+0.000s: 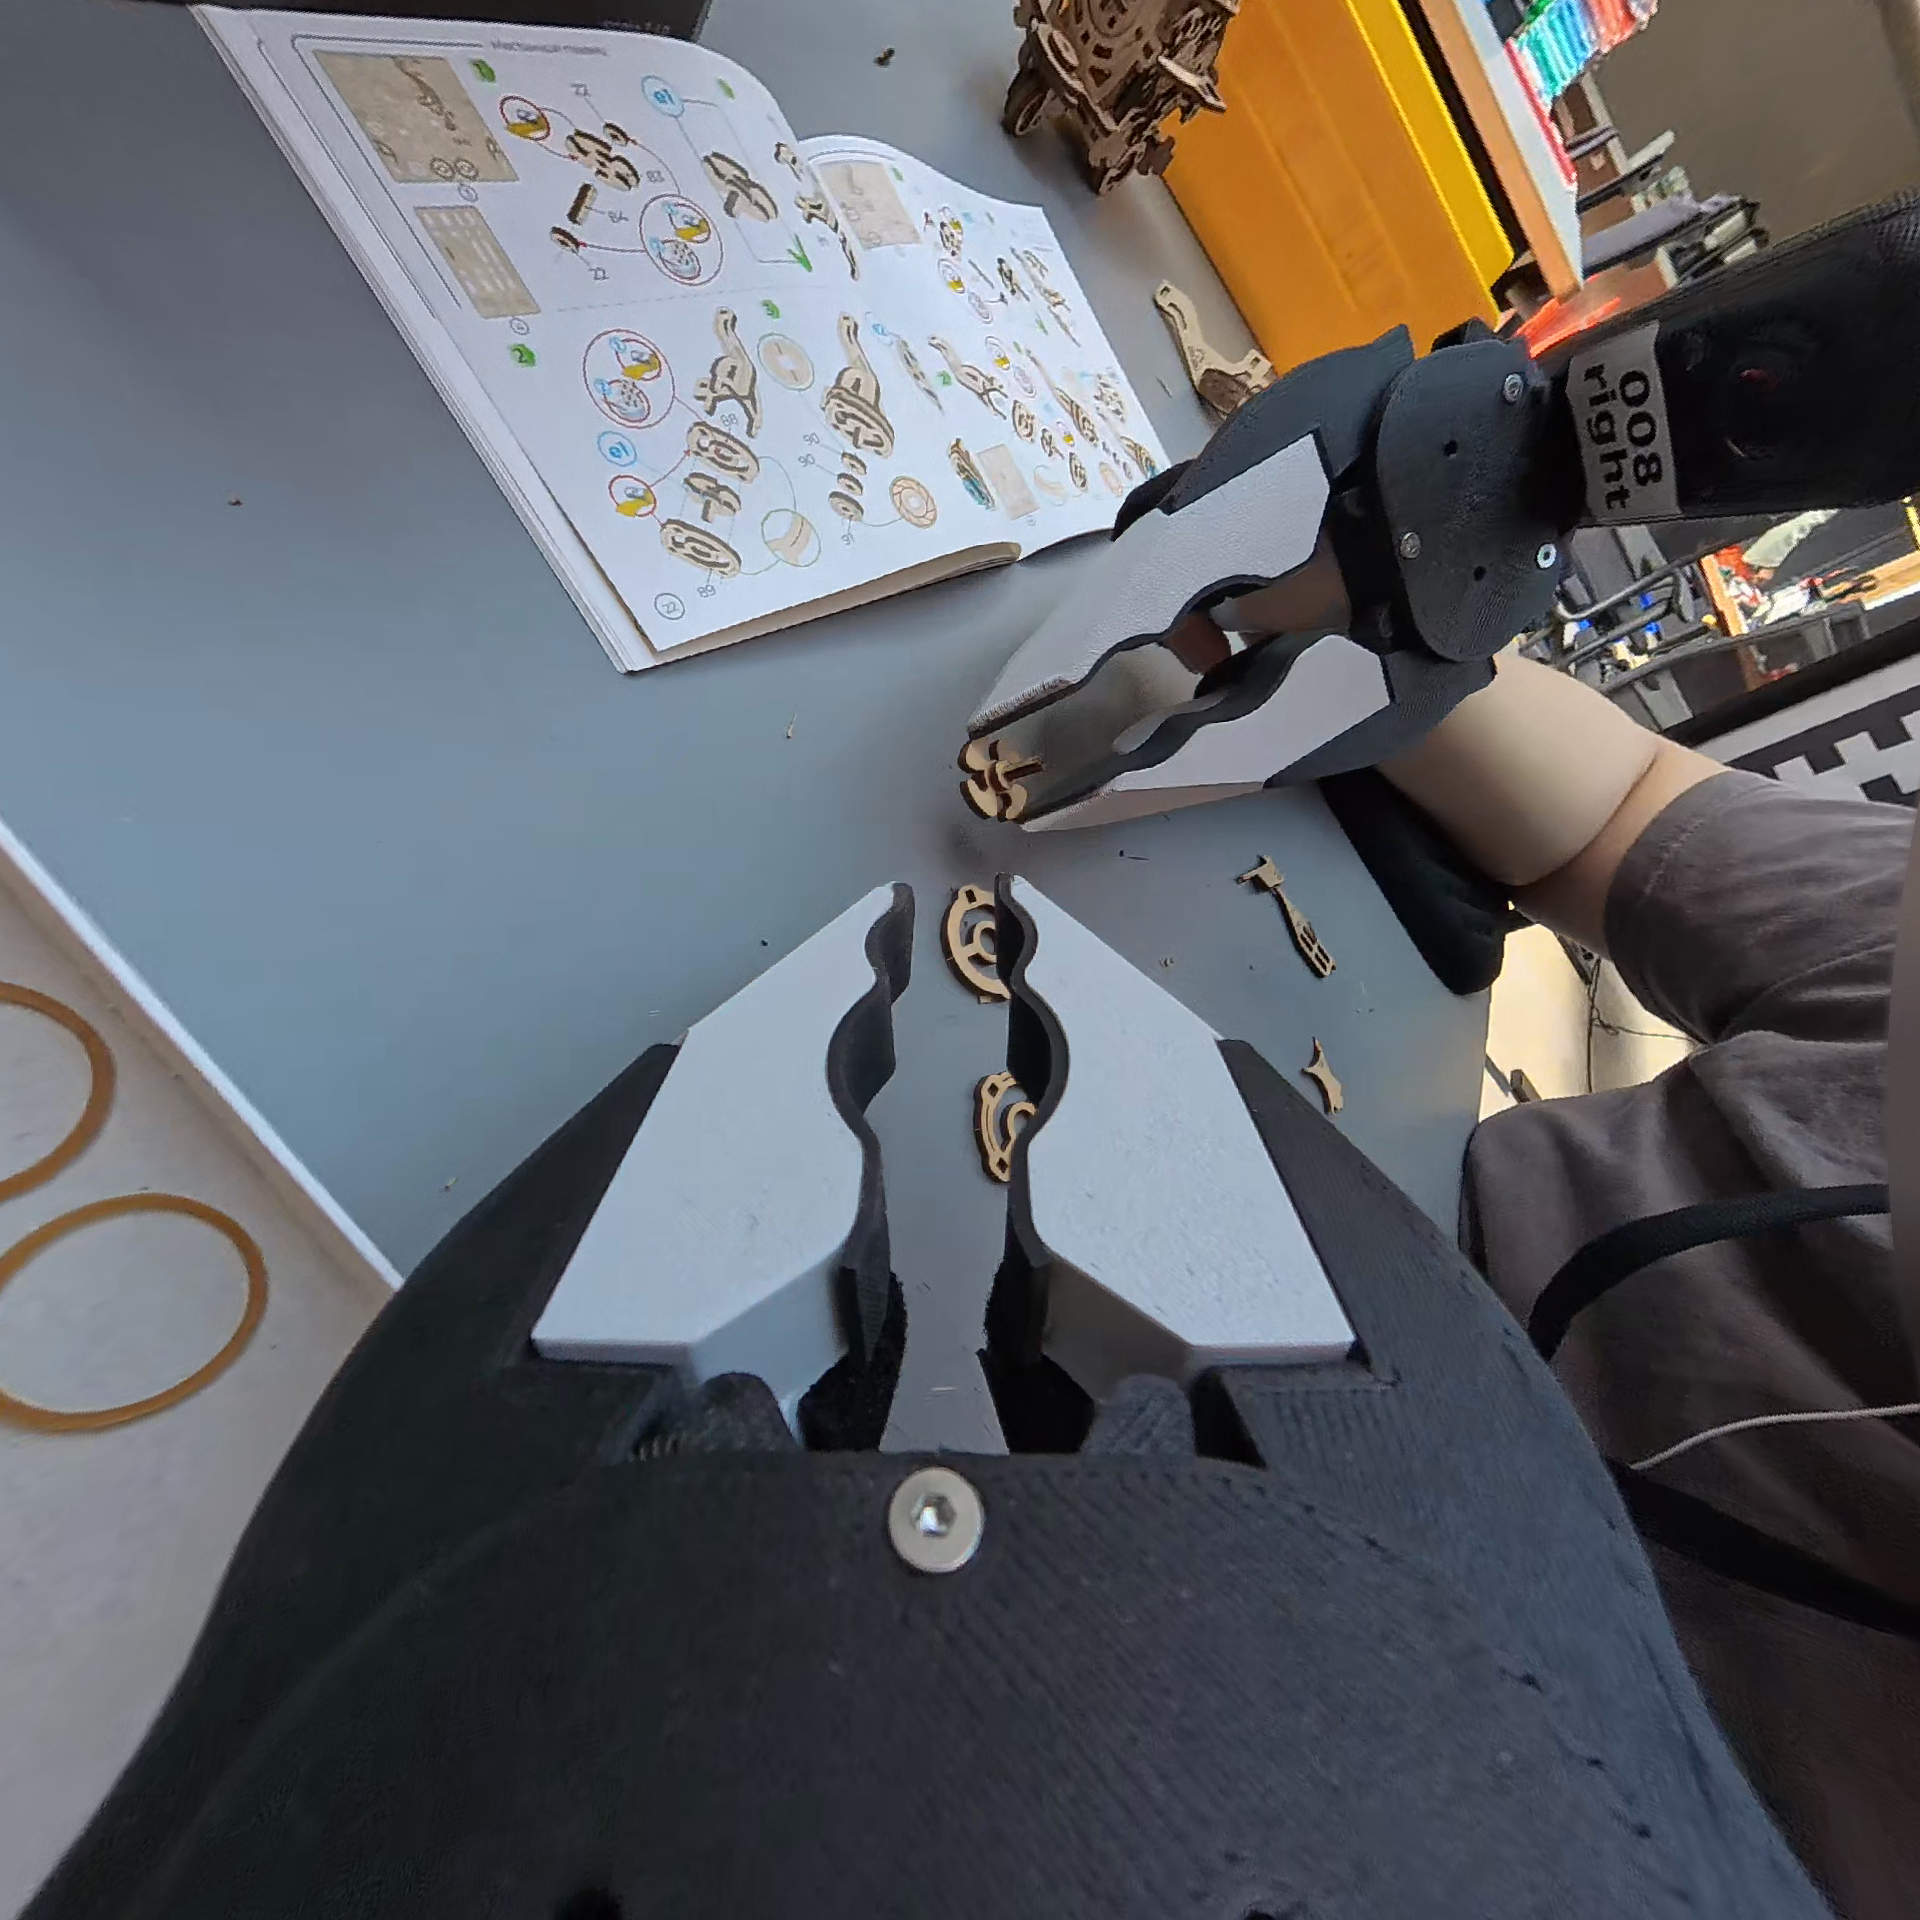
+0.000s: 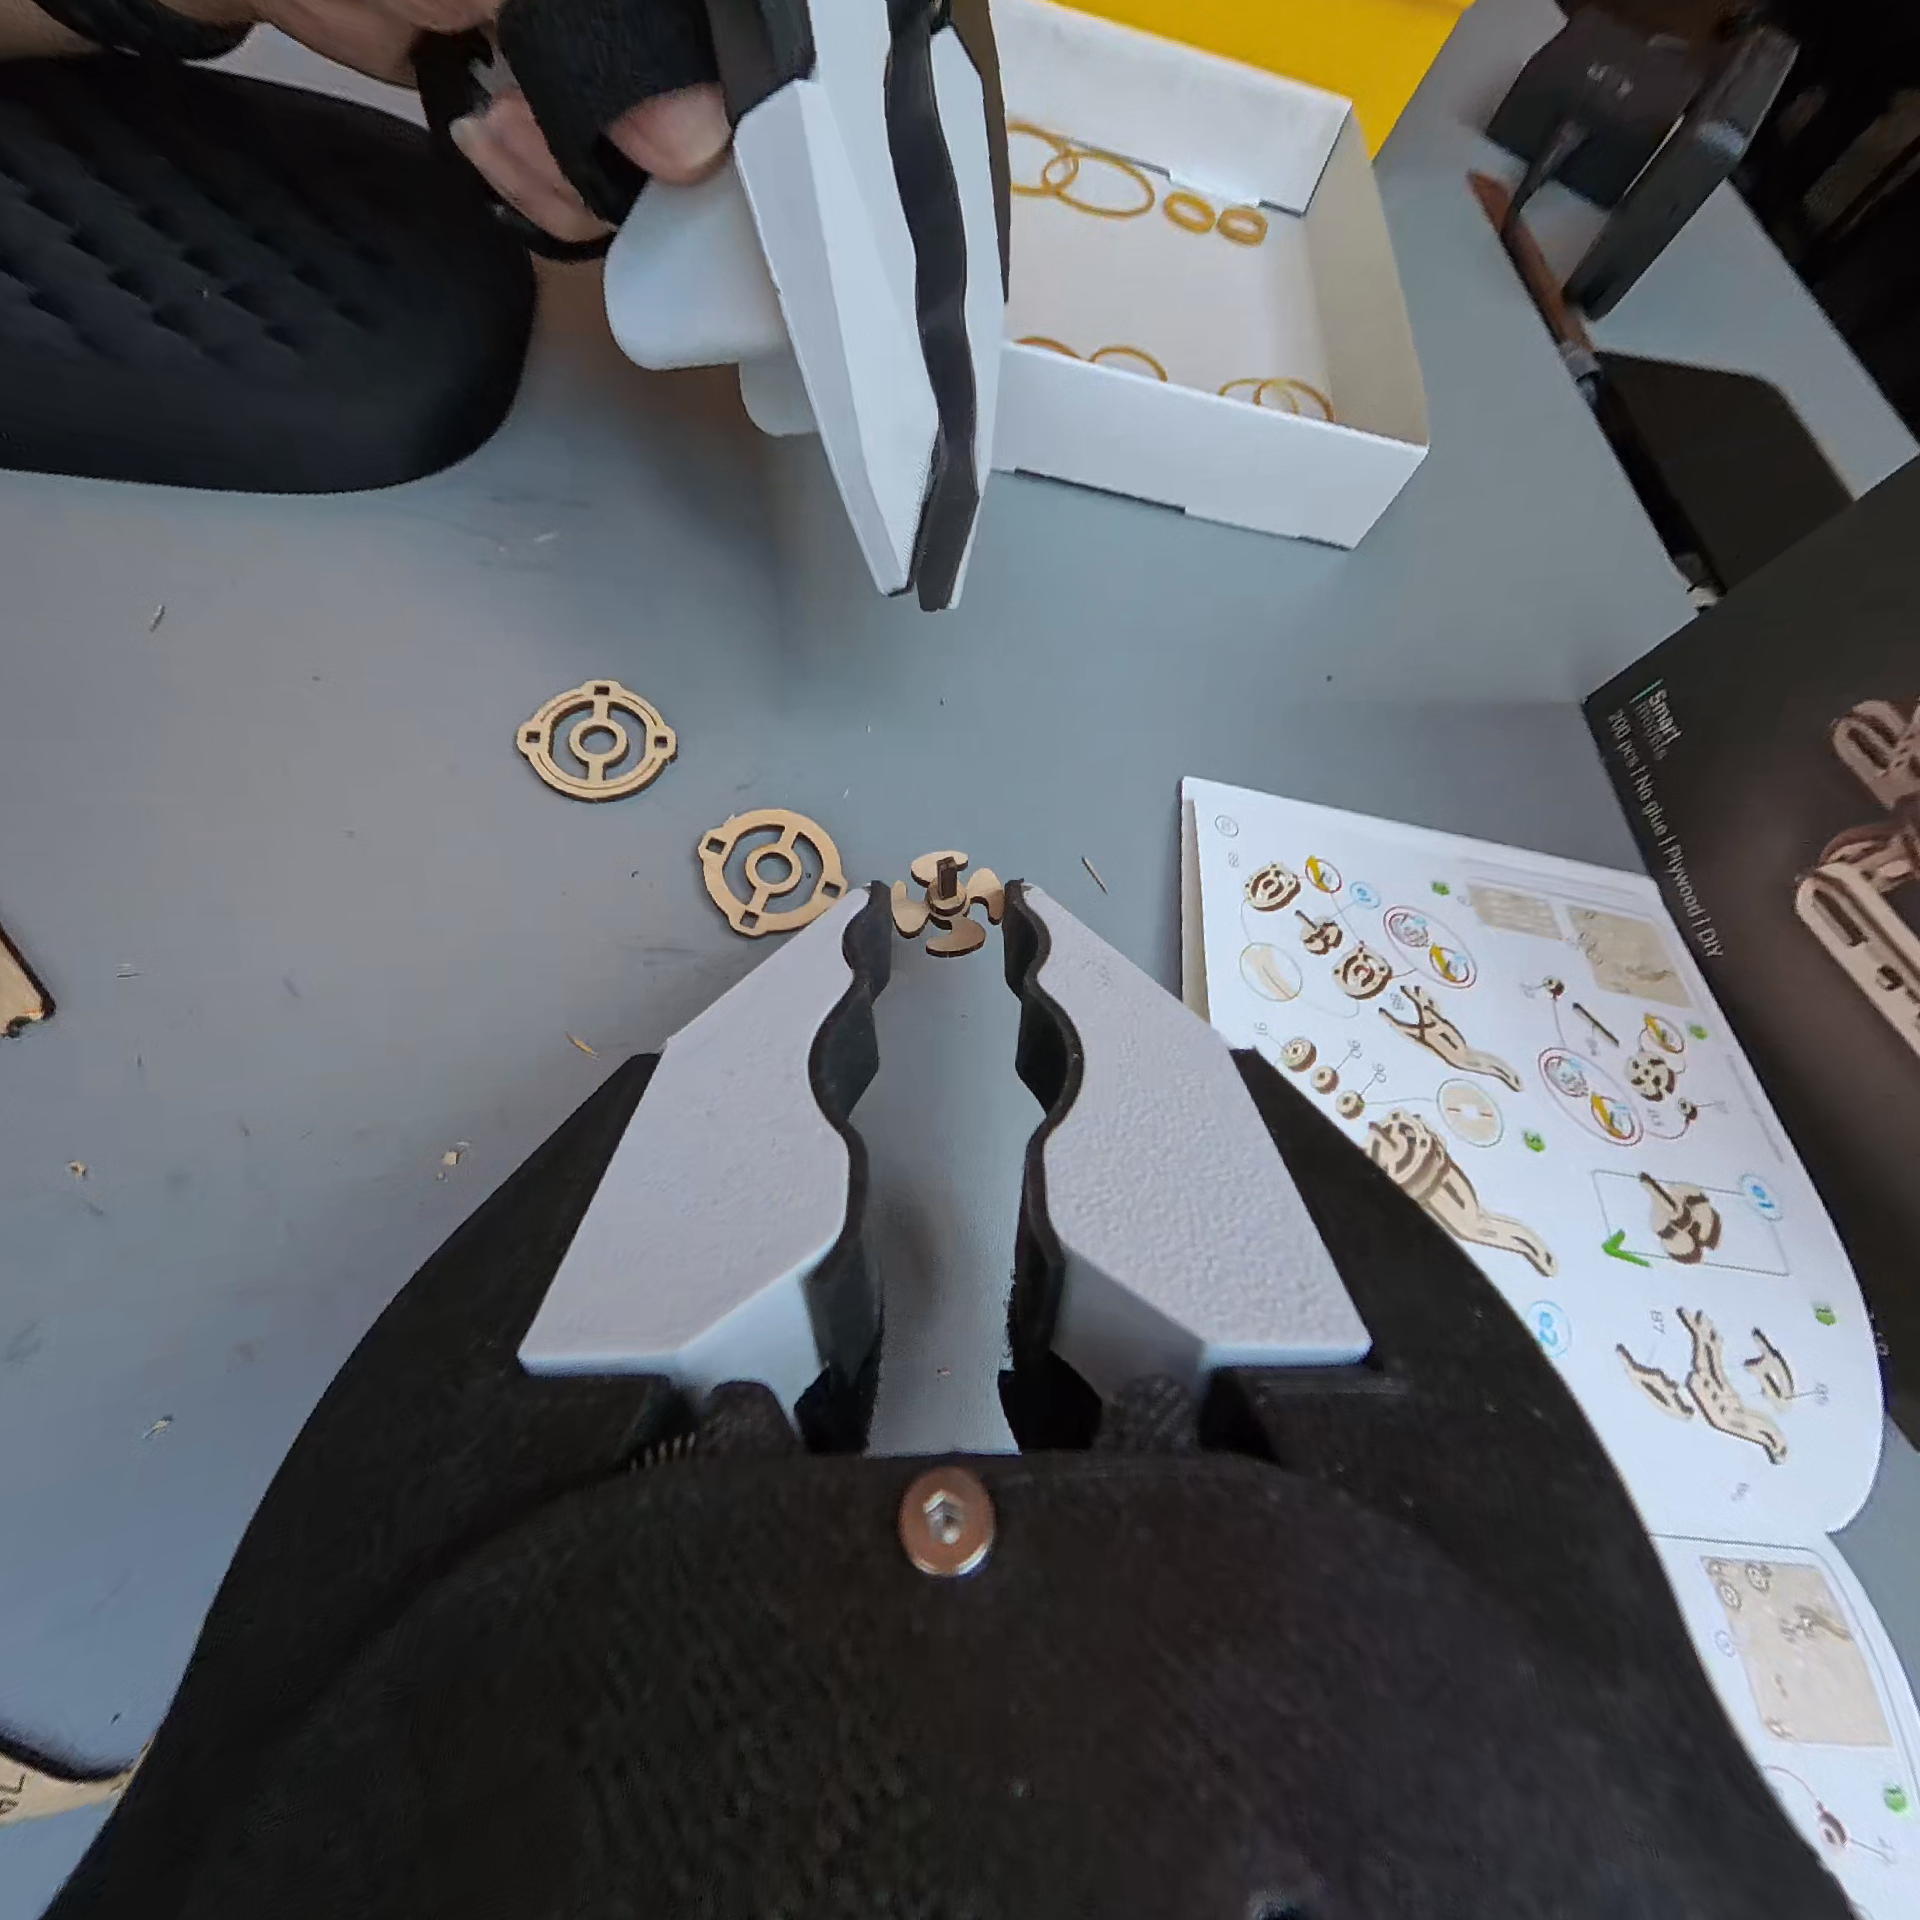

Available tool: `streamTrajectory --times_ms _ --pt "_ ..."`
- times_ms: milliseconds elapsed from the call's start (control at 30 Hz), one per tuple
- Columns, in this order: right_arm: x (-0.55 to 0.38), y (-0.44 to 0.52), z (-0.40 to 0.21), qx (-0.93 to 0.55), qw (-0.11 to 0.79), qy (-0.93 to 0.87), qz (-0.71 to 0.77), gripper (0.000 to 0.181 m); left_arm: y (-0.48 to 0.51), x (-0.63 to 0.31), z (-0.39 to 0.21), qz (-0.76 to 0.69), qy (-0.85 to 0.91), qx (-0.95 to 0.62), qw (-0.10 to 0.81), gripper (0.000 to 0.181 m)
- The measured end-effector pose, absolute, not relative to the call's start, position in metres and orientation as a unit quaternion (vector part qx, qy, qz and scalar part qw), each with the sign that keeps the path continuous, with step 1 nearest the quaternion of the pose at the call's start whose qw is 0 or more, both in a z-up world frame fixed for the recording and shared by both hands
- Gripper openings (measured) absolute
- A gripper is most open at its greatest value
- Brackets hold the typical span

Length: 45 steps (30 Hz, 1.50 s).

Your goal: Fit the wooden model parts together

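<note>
The right tool (image 2: 948, 902) was closed on a small wooden four-lobed piece with a peg (image 2: 945, 914), pinching it between its fingertips just above the grey counter (image 2: 312, 1039). From the left wrist view the same piece (image 1: 995, 779) showed at the tip of that tool (image 1: 1003, 774), held low near the counter.

The left tool (image 1: 954, 891) hung over the counter with only a narrow gap between its jaws and nothing in them. In the right wrist view it (image 2: 930, 597) pointed down, its tips well above the counter.

Two flat wooden ring parts lay loose: one (image 2: 771, 875) just beside the right tool's left fingertip, the other (image 2: 596, 740) a little farther off to the left. In the left wrist view these rings (image 1: 975, 940) (image 1: 1003, 1125) showed between and under the left tool's fingers.

An open instruction booklet (image 2: 1507, 1143) lay to the right, and a white box (image 2: 1226, 457) with rubber bands (image 2: 1101, 187) sat beyond. A partly built wooden model (image 1: 1117, 94) stood at the counter's far edge.
</note>
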State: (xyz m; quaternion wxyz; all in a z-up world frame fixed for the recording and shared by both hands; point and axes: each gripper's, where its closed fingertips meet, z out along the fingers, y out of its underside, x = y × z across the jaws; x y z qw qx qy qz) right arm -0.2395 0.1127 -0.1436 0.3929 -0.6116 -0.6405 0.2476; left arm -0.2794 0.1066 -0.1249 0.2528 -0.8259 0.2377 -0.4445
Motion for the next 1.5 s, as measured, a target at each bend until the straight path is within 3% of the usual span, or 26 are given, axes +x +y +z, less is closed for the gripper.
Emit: streamTrajectory --times_ms 300,467,600,733,900,1000,1100,1367,1500 --pt "-0.232 0.123 -0.163 -0.668 0.347 -0.614 0.239 0.021 0.107 -0.281 -0.138 -0.436 0.227 -0.839 0.233 0.009" --pt "-0.228 0.117 -0.153 -0.642 0.363 -0.628 0.249 0.036 0.108 -0.283 -0.134 -0.444 0.217 -0.837 0.236 0.010" --pt "-0.245 0.075 -0.139 -0.572 0.360 -0.669 0.310 0.036 0.109 -0.283 -0.133 -0.447 0.215 -0.835 0.238 0.010" --pt "-0.251 0.079 -0.164 -0.593 0.348 -0.683 0.247 0.035 0.108 -0.281 -0.133 -0.447 0.219 -0.834 0.236 0.010" --pt "-0.251 0.082 -0.167 -0.626 0.324 -0.652 0.279 0.038 0.107 -0.279 -0.133 -0.449 0.222 -0.833 0.236 0.010" --pt "-0.250 0.078 -0.168 -0.636 0.298 -0.646 0.299 0.028 0.105 -0.277 -0.133 -0.454 0.223 -0.831 0.231 0.010" --pt "-0.248 0.084 -0.165 -0.620 0.330 -0.660 0.265 0.027 0.102 -0.274 -0.132 -0.465 0.225 -0.826 0.226 0.012" --pt "-0.247 0.103 -0.093 -0.556 0.523 -0.612 0.207 0.027 0.098 -0.262 -0.101 -0.547 0.214 -0.772 0.243 0.031" --pt "-0.251 0.098 -0.086 -0.538 0.548 -0.614 0.180 0.027 0.087 -0.249 -0.099 -0.574 0.224 -0.755 0.223 0.022"
